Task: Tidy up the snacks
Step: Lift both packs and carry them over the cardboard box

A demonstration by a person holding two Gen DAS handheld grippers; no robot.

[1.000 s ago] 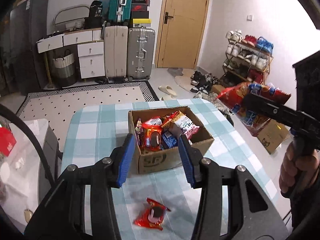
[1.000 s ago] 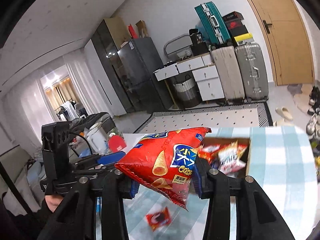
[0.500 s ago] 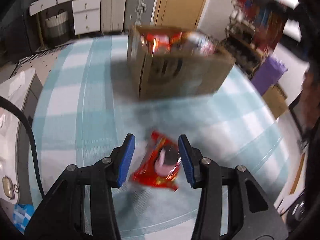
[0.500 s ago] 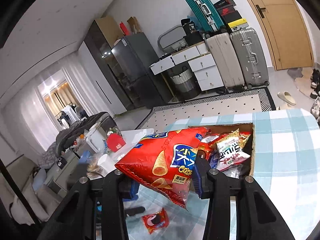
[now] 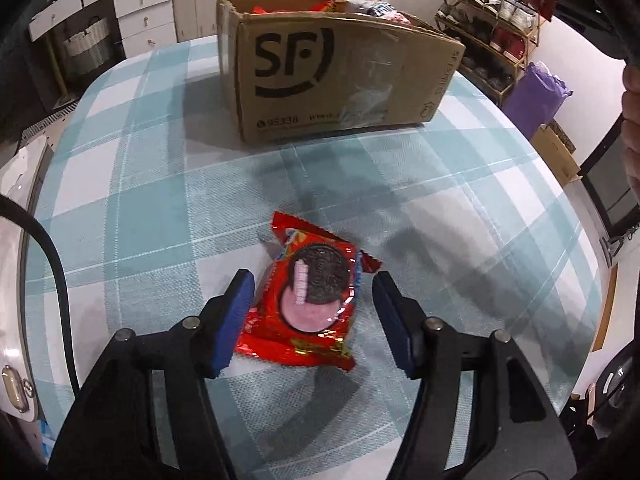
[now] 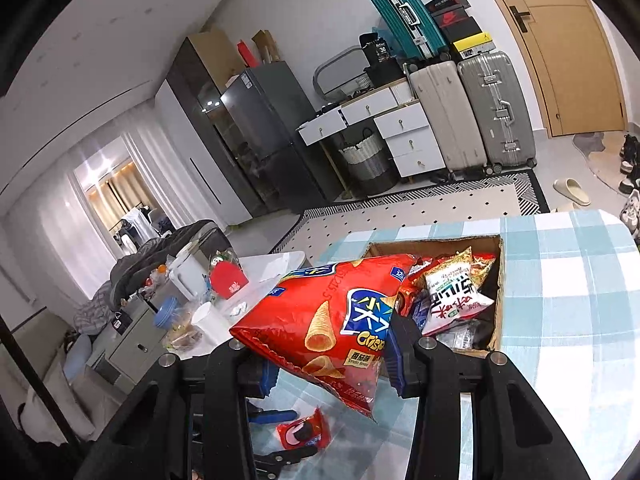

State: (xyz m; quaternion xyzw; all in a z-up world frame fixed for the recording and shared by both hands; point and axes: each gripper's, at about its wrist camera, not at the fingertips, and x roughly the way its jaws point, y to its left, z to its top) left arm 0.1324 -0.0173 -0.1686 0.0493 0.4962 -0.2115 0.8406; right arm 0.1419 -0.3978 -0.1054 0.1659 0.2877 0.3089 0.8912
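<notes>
Left wrist view: left claw (image 5: 314,316) is spreading wider over the red cookie packet (image 5: 308,300) lying on the checked bench (image 5: 160,208), its pads not pressing yet; next it needs to close on the packet's sides, and the cardboard box (image 5: 332,80) behind is reading "SF". Right wrist view: right claw (image 6: 328,364) is pinching the red chip bag (image 6: 324,320), marked "Crisps", just short of the open box; I judge it is heading in next.

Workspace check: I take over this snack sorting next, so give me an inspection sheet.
Surface: checked tablecloth.
Job's things: cookie packet flat on the cloth; chip bag held aloft; cardboard box holding snacks.
Clutter: nothing seen on the cloth.
Grippers: left gripper opening, straddling the packet, pads not pressing; right gripper shut on the bag.
Cables: black cable at left.
Surroundings: suitcases, shoe rack.
</notes>
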